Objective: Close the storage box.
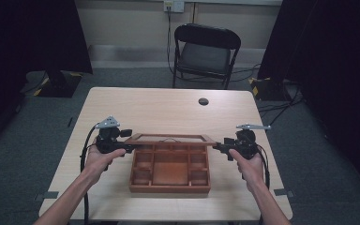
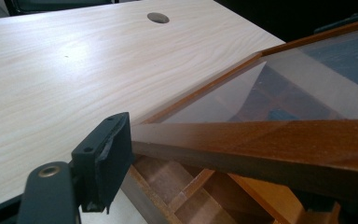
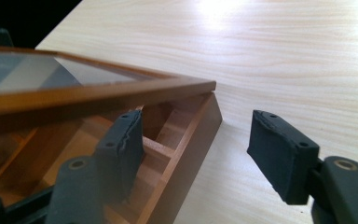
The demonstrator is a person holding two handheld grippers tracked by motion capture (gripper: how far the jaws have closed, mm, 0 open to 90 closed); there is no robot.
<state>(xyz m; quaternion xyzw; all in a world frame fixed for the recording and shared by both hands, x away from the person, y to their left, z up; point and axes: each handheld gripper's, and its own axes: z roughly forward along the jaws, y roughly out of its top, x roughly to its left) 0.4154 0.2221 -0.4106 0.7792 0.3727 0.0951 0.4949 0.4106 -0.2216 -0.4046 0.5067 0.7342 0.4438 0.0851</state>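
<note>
Counter (image 1: 136,105): pale wood-grain top with a round cable hole (image 1: 203,101) near its far edge.
Box (image 1: 170,187): brown wooden tray at centre-near, split into small side compartments around a larger middle one; all appear bare.
Lid (image 1: 170,138): glass pane in a wooden frame, raised over the box's far edge.
Left tool (image 1: 127,148): at the lid's left corner; pinching it or not, cannot tell.
Right tool (image 3: 200,154): jaws spread, at the lid's right corner.
Chair (image 1: 206,51): black, beyond the counter.
</note>
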